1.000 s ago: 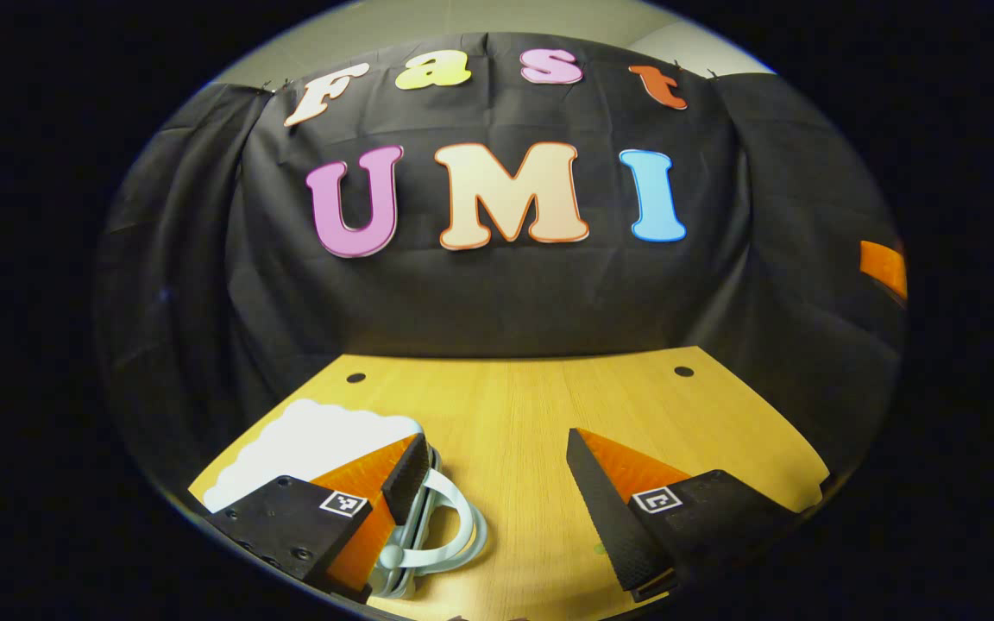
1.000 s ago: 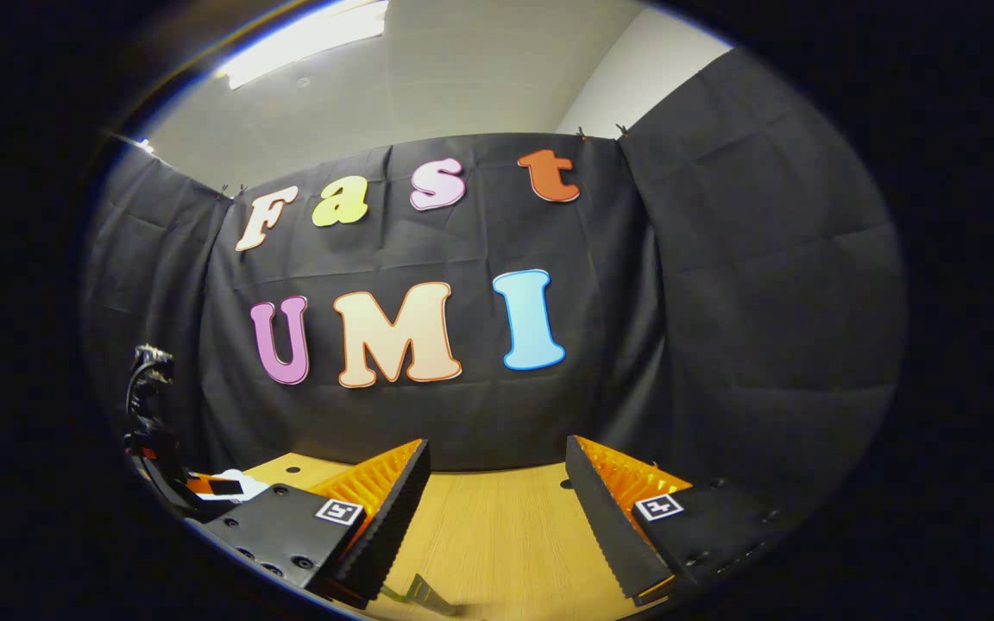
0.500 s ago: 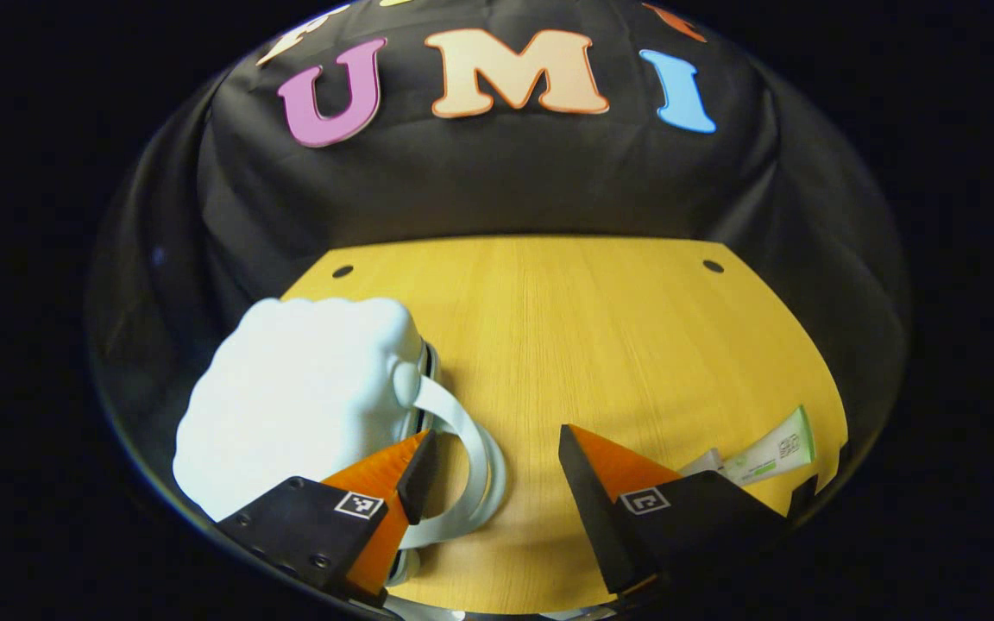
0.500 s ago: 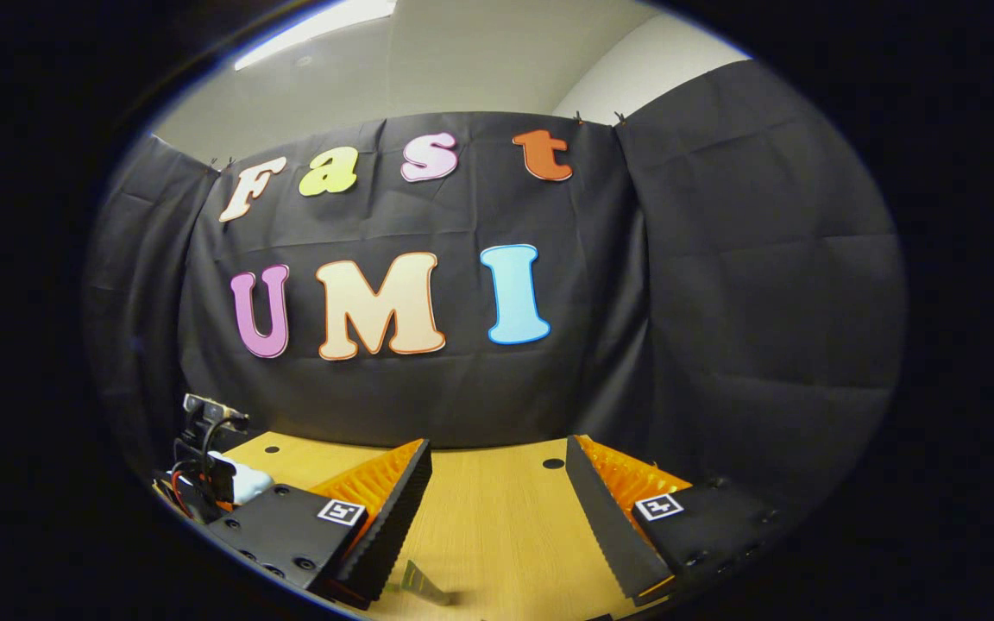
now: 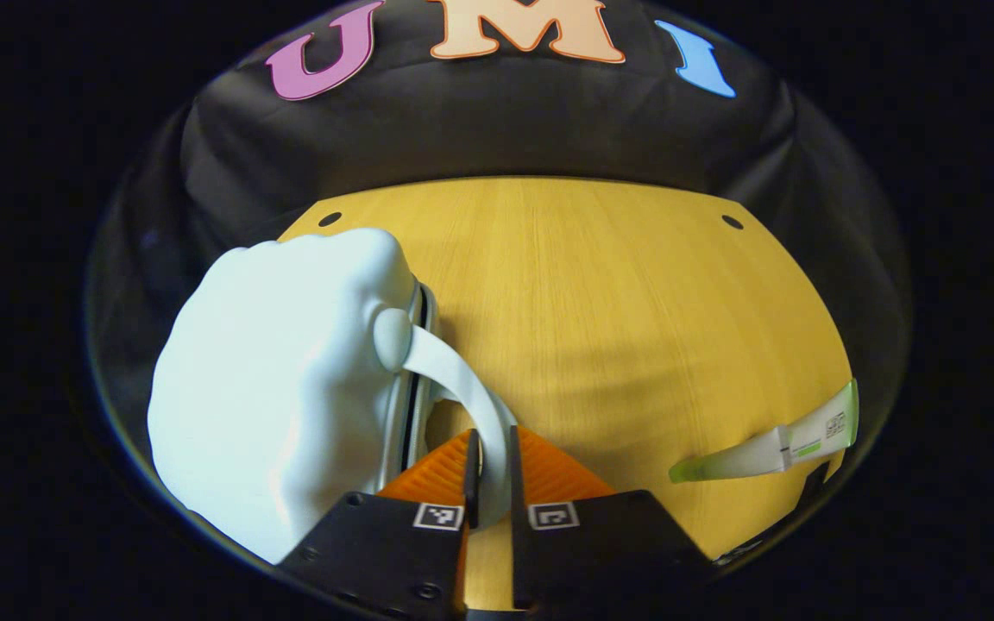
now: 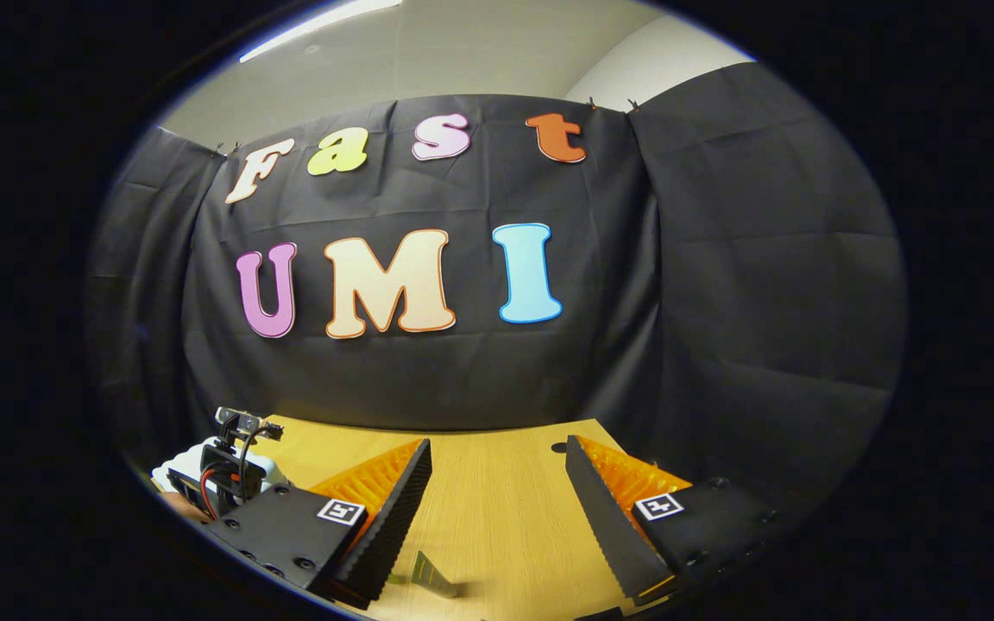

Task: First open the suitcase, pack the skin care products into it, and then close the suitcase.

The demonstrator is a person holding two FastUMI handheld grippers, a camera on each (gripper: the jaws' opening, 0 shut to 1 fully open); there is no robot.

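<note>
In the left gripper view, the left gripper [image 5: 490, 466] has its two fingers pressed together on the handle [image 5: 454, 379] of the suitcase [image 5: 277, 388], a pale, cloud-shaped case lying closed near the desk's [image 5: 600, 285] left edge. The handle arches out from the case's right side toward the middle of the desk, and the fingers pinch it at its nearer end. A skin care tube [image 5: 773, 444] lies flat by the desk's right edge, well apart from the case and from the fingers. In the right gripper view, the right gripper [image 6: 497, 509] is spread wide with nothing between its fingers, above the desk [image 6: 497, 500]; the tube's tip [image 6: 430, 576] shows just below its left finger, and the left gripper [image 6: 234, 470] stands by the desk's left edge.
</note>
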